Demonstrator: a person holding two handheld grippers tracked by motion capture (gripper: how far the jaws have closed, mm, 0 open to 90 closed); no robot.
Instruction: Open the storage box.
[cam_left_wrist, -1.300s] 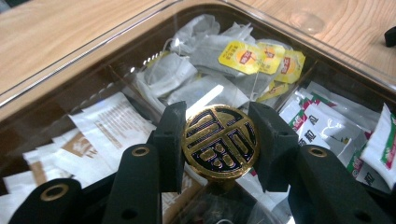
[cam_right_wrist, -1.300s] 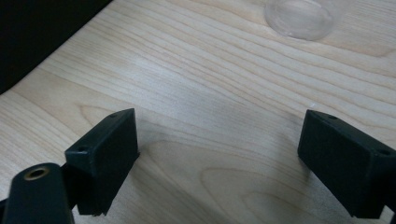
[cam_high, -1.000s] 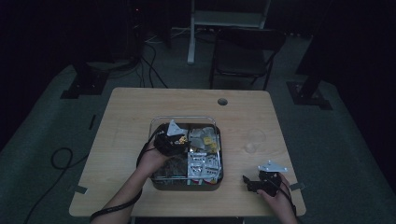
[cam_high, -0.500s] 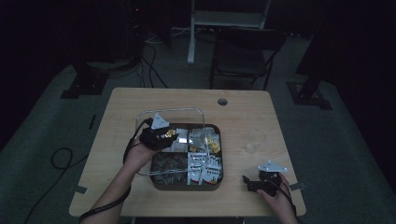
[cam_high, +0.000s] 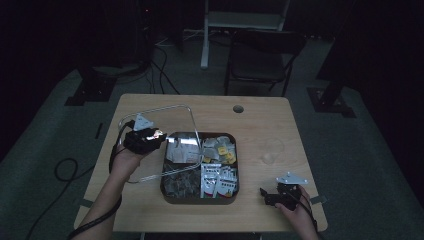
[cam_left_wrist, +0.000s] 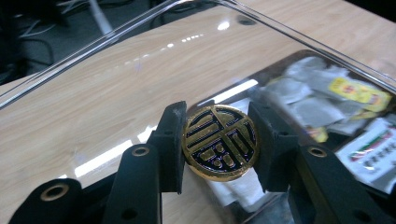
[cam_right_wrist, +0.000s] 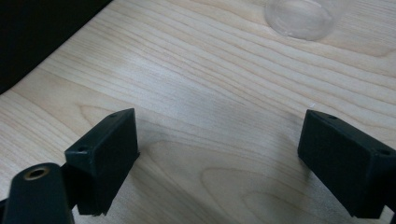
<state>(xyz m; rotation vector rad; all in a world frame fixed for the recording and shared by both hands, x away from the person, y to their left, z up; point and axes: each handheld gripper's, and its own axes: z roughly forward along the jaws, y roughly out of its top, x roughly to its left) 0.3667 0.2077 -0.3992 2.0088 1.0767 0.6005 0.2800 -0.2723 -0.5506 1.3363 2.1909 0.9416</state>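
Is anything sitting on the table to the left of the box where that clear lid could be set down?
Nothing visible does. The left gripper holds the clear lid by its round knob, and the table left of the box looks bare.

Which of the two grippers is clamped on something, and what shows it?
The left gripper: its jaws pinch the gold knob of the clear lid, while the right gripper gapes over bare table.

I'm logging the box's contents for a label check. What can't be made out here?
- Packet print: too small and dim in the high view of the box.
- Packets under the clear lid: blurred by glare and hidden by the left tool.
- Glass: cut off by the top edge.
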